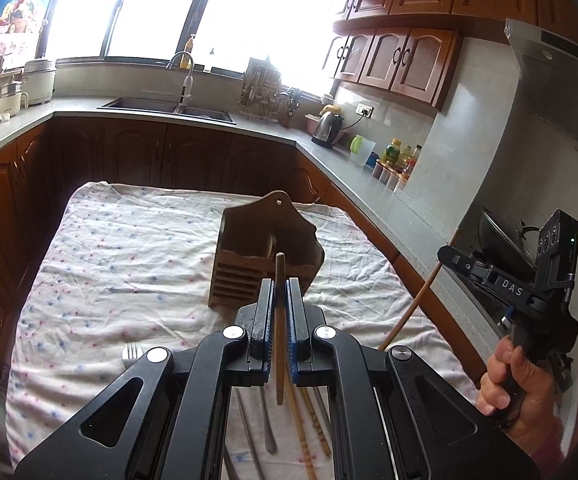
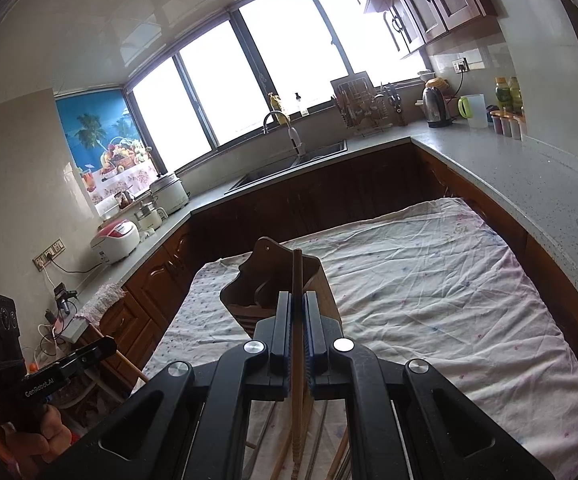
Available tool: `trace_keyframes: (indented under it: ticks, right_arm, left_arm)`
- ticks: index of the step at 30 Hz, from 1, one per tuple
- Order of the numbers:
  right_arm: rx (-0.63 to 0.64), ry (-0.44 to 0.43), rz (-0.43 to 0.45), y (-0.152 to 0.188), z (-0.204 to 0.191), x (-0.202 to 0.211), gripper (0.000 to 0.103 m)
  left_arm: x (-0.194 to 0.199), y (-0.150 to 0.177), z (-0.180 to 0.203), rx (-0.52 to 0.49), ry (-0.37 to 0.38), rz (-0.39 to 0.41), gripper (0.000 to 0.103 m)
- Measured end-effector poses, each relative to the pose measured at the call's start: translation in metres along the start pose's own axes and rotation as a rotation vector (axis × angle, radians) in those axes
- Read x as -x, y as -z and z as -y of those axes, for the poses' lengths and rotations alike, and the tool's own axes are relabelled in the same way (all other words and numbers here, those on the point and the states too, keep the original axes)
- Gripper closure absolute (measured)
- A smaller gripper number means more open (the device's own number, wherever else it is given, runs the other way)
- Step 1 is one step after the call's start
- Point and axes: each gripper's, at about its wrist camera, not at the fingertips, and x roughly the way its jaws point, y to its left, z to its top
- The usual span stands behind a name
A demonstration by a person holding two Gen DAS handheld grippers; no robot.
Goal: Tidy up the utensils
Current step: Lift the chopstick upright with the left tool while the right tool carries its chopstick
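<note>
Chopstick (image 1: 280, 320) pinched upright in left gripper (image 1: 280, 320), second chopstick (image 2: 297, 320) pinched likewise in right gripper (image 2: 297, 332), both raised above cloth-covered table (image 1: 129, 248) near wooden utensil holder (image 1: 257, 240); fork (image 1: 131, 354) and loose chopsticks (image 1: 313, 428) lie on cloth below the left one.

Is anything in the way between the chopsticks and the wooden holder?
Nothing visible. The left gripper holds a chopstick, the right gripper another chopstick. The holder stands just ahead on the cloth, open side up.
</note>
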Motion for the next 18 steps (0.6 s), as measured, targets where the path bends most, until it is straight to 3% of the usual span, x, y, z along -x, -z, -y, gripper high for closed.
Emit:
trace_keyframes:
  ticks: [10,18]
  right_arm:
    - [-0.014,-0.020,0.071,-0.034,-0.002,-0.022,0.097]
    - [-0.018,-0.039,0.196,-0.081,-0.010,-0.040,0.097]
  left_arm:
    - [0.000,-0.053,-0.012,-0.014,-0.020,0.100,0.098]
    - [-0.003,-0.113,-0.014,-0.054,-0.050,0.236,0.098]
